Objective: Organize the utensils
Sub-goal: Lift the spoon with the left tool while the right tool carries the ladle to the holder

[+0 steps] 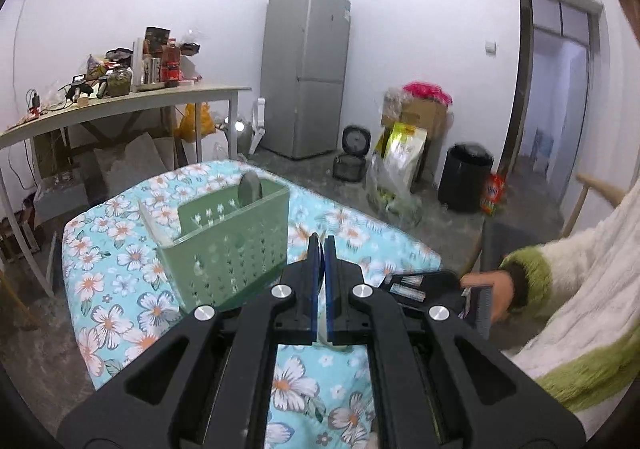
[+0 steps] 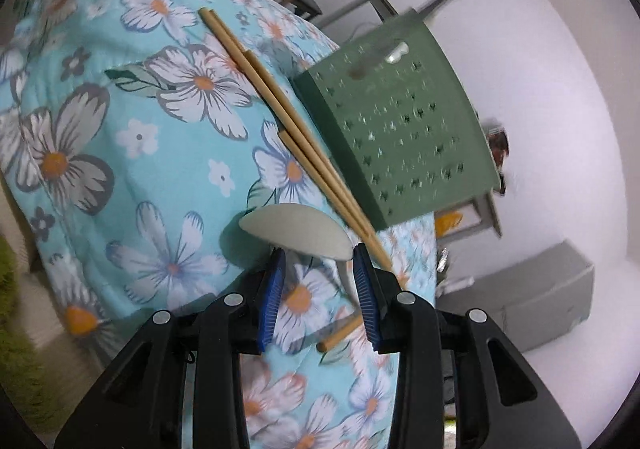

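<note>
Left gripper (image 1: 322,245): black arms fill the bottom of the left wrist view, blue pads pressed together at centre, nothing caught at the tips; a pale shape shows low behind them, unclear what
Green basket (image 1: 230,245): perforated, standing on the floral cloth (image 1: 116,289) just left of centre, a grey spoon bowl (image 1: 250,189) poking above its far rim
Person's hand (image 1: 494,291): lower right, green-and-cream sleeve (image 1: 560,289), wrapped around the other black tool
Background: grey fridge (image 1: 306,73) top centre, cluttered table (image 1: 120,105) upper left, black bin (image 1: 464,177) at right
Right gripper (image 2: 320,253): bottom centre of the right wrist view, jaws at a narrow-to-middling gap, blue pads either side of a grey spoon (image 2: 298,231); its bowl sits just above the tips, handle running down between them; whether the pads press it I cannot tell
Chopsticks (image 2: 288,129): several wooden sticks lying diagonally on the cloth, upper left down to centre, right against the basket's base
Basket here (image 2: 400,129): right of centre, tilted in frame, blurred
One more stick (image 2: 340,335): low between the jaws, end showing
</note>
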